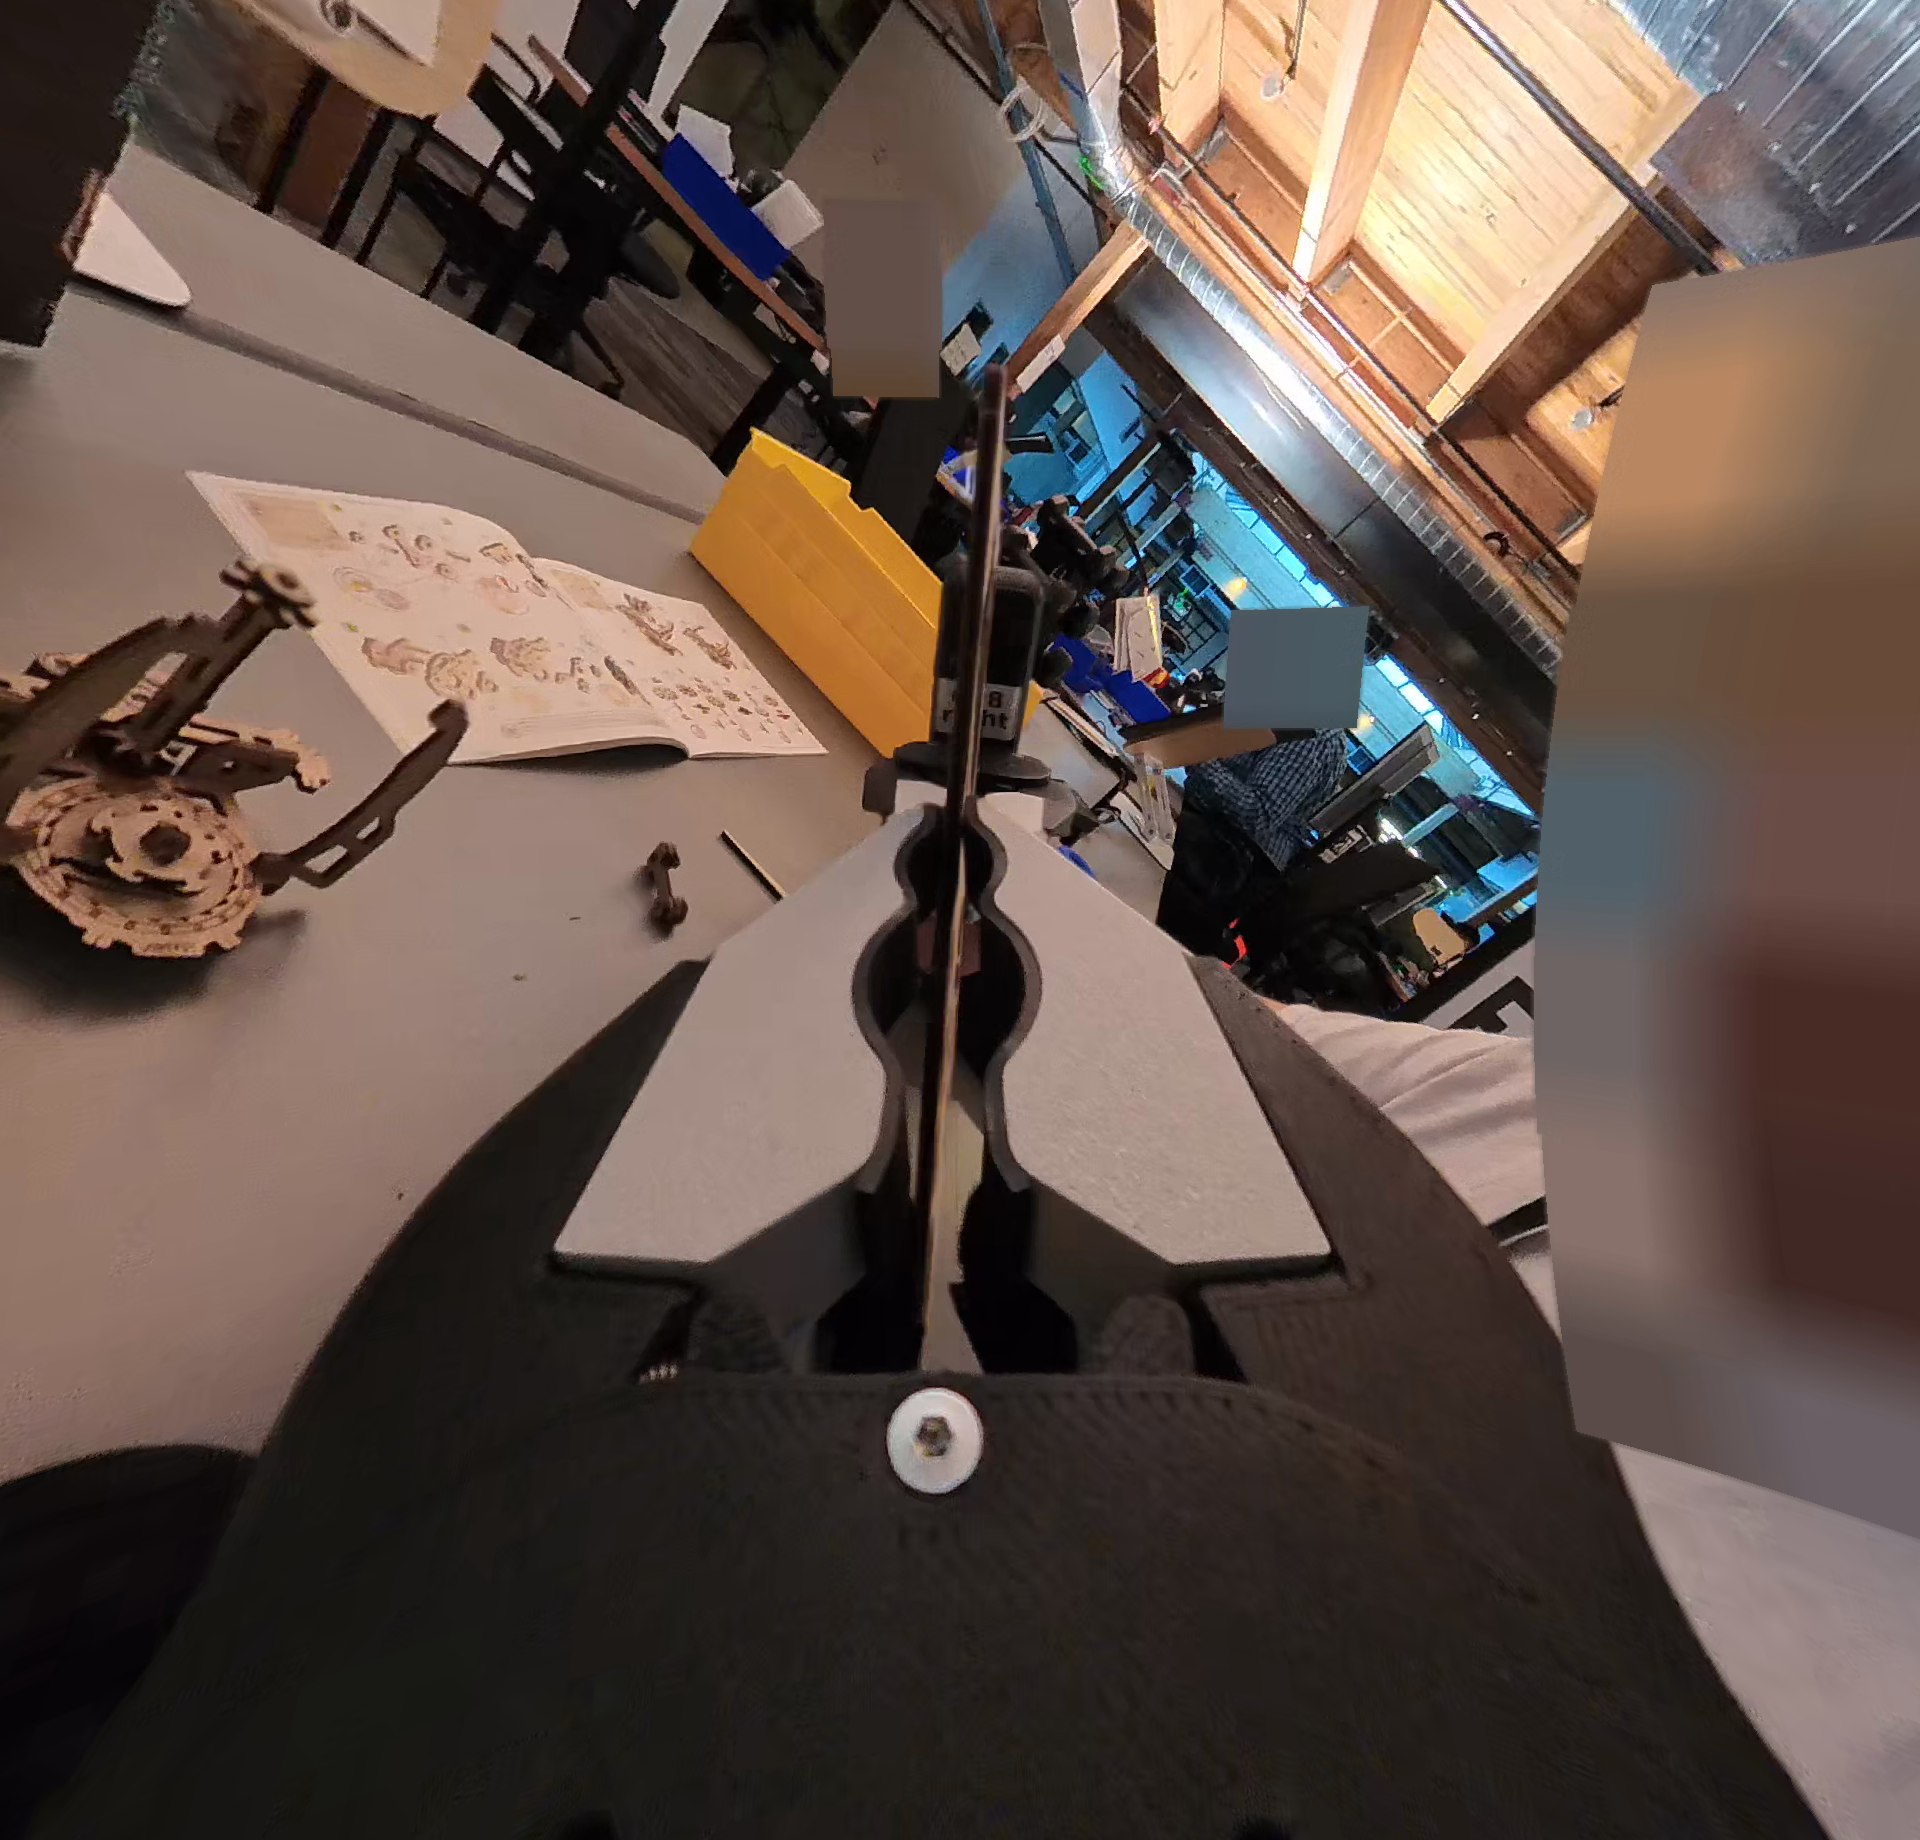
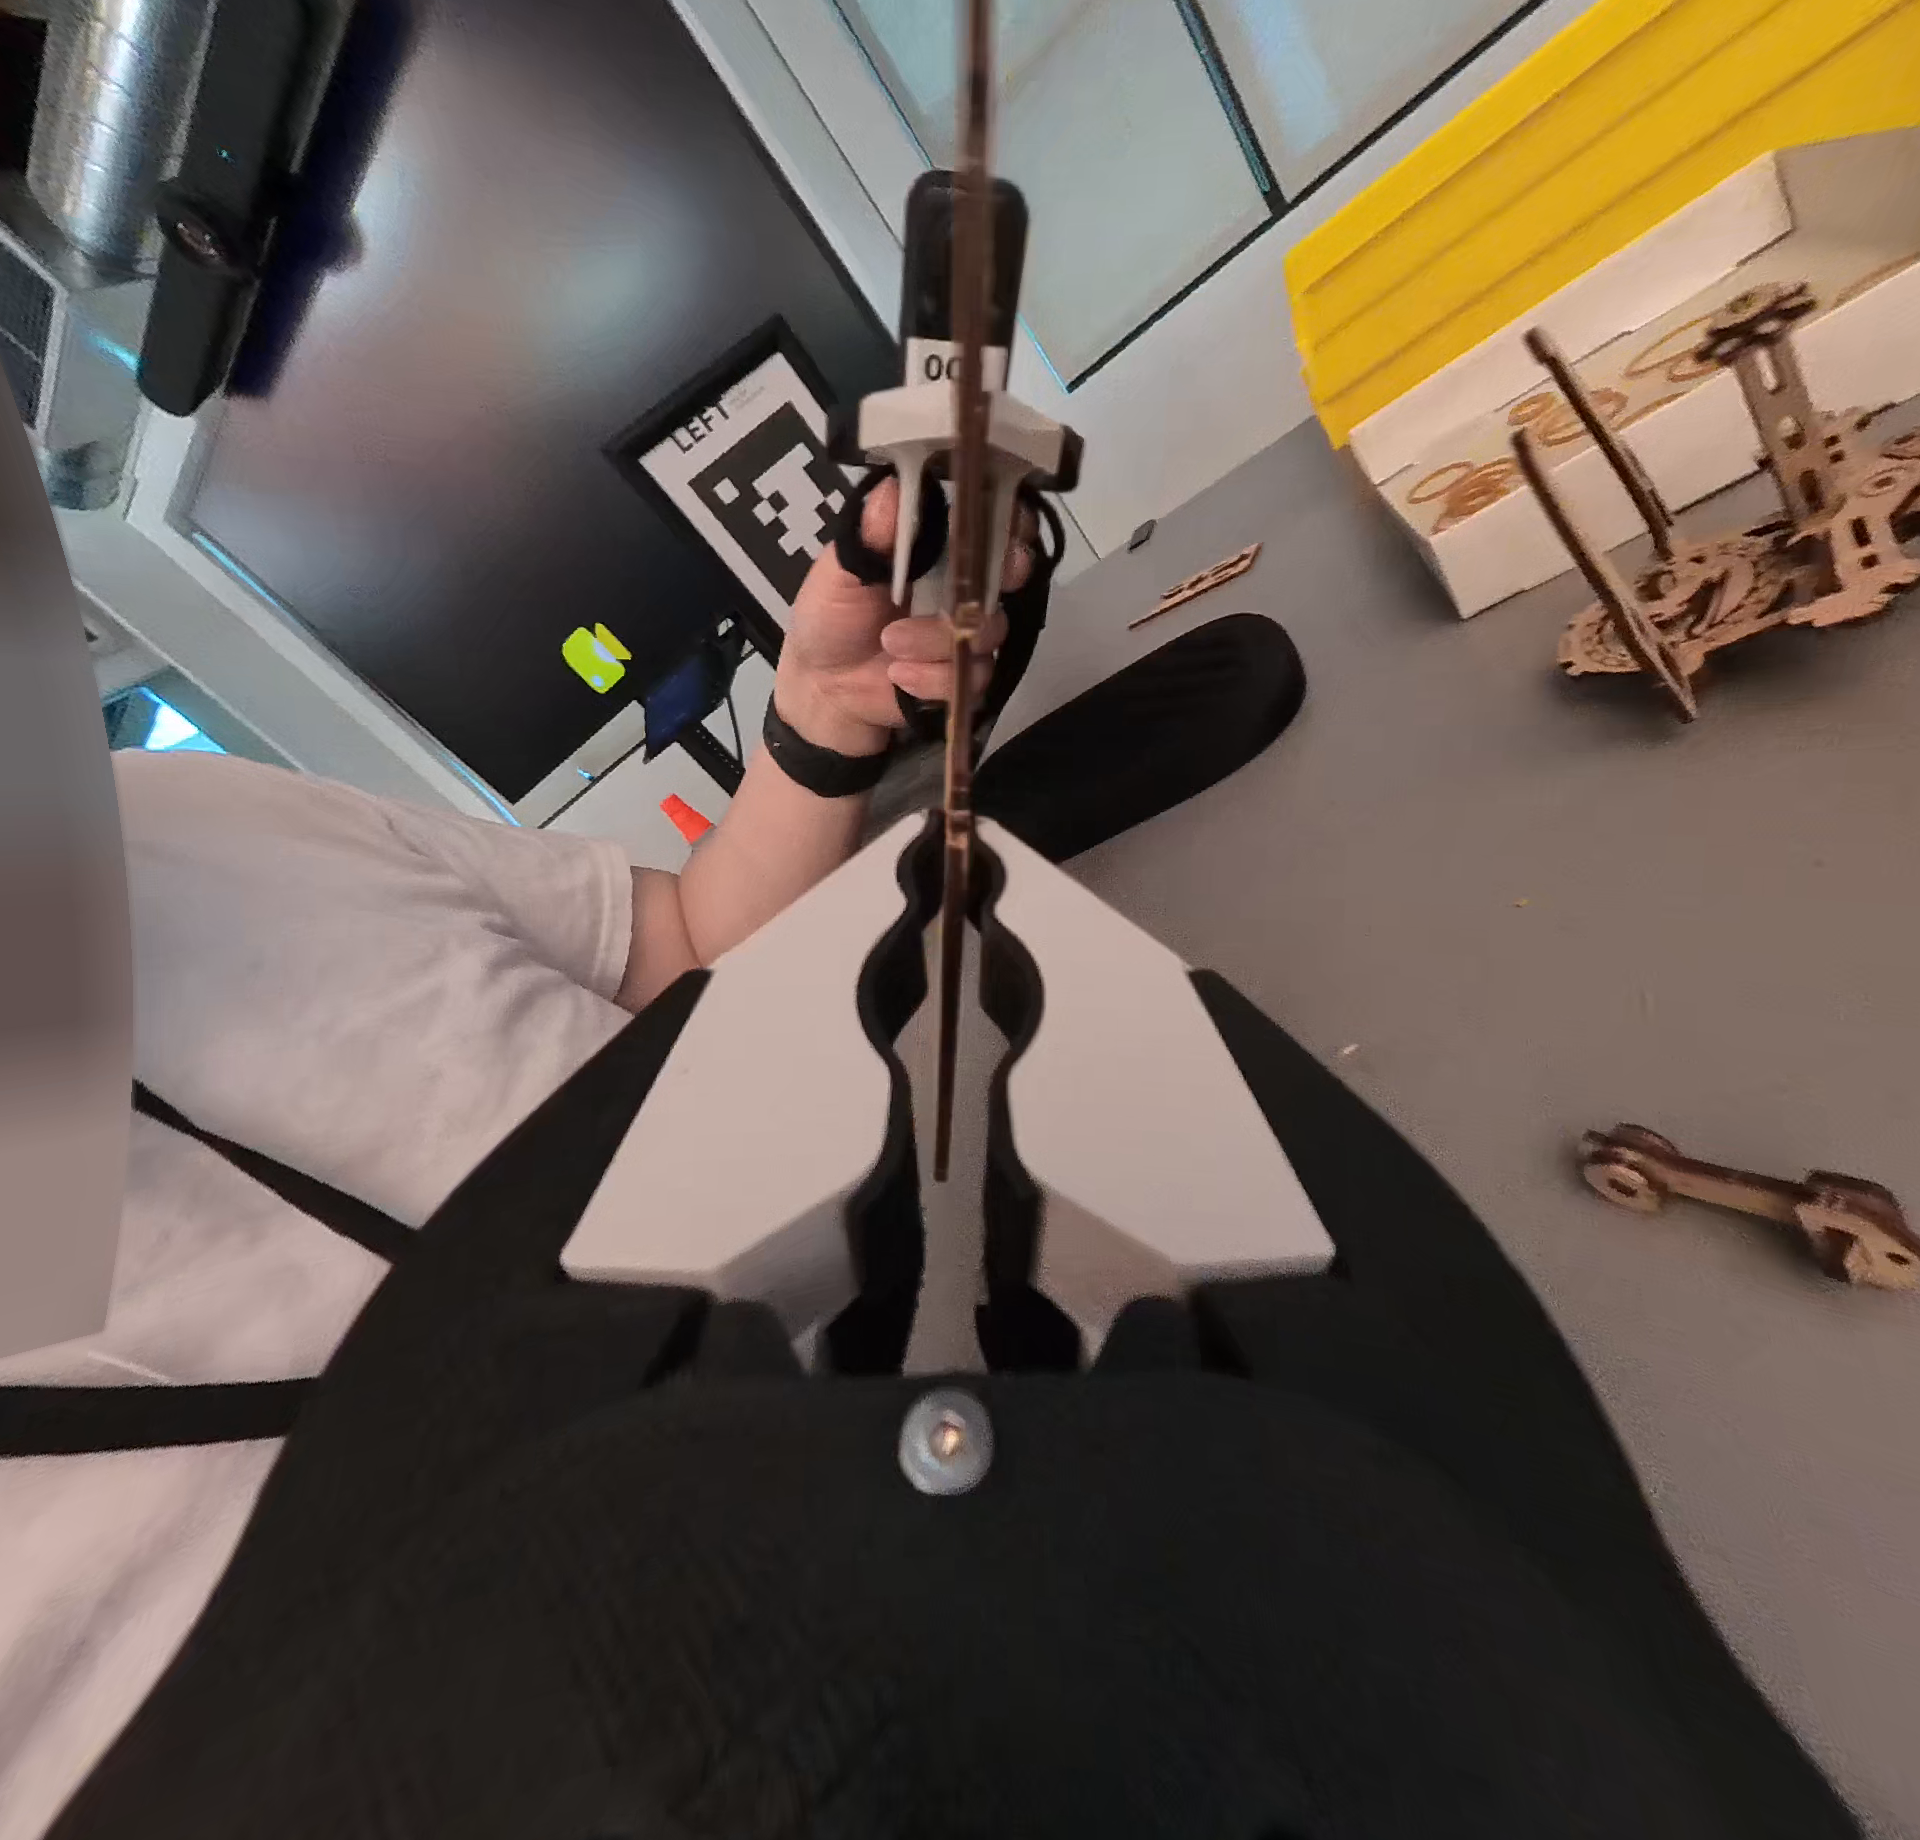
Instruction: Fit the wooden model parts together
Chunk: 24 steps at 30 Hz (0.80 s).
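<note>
Your two wrist cameras face each other at close range, tilted above the worktop [image 1: 312, 1115]; both share the wooden model [image 2: 1714, 564] beside the tongs.

Wooden model [image 1: 145, 751] cut off at left; wooden sheet [image 2: 971, 440] edge-on.

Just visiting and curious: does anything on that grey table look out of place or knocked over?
Nothing looks broken or spilled. One small wooden link piece lies loose on the table, apart from the partly built wooden model.

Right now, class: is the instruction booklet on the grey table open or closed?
Open. The instruction booklet lies spread flat on the grey table, two illustrated pages showing either side of its centre fold.
</note>
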### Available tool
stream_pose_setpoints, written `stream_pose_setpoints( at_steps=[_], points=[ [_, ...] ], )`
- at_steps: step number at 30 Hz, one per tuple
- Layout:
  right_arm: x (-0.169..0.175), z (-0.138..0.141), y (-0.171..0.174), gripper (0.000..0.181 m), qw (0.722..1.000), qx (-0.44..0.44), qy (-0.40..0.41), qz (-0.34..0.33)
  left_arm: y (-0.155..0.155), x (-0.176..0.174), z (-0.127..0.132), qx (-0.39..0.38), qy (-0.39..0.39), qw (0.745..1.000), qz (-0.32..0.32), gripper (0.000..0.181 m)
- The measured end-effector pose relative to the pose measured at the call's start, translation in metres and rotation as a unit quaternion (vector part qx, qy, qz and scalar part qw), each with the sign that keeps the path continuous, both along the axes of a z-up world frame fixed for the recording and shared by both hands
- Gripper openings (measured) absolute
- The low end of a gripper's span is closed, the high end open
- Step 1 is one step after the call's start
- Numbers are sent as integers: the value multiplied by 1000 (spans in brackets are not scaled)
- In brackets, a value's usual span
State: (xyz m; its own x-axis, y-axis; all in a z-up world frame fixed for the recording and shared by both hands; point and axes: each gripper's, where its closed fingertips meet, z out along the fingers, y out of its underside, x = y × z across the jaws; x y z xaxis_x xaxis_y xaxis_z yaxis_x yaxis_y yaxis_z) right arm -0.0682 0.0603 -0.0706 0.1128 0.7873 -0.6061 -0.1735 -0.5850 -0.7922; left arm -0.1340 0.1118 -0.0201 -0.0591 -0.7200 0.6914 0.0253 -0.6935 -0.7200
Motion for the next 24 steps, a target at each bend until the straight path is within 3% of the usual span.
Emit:
stream_pose_setpoints(
  at_steps=[3,8,13,24],
  points=[
    [4,4,1,0,1000,0,11,-3,-3,2,4,7,0,1000,-12,2],
    [5,4,2,0,998,-42,37,10,2,-11,10,40,3,999,13,22],
    [7,14,-2,0,996,-41,72,28,3,-36,8,46,-5,998,35,21],
    [10,23,-4,0,990,-57,119,51,-37,-43,15,63,-34,997,-38,13]
  ],
)
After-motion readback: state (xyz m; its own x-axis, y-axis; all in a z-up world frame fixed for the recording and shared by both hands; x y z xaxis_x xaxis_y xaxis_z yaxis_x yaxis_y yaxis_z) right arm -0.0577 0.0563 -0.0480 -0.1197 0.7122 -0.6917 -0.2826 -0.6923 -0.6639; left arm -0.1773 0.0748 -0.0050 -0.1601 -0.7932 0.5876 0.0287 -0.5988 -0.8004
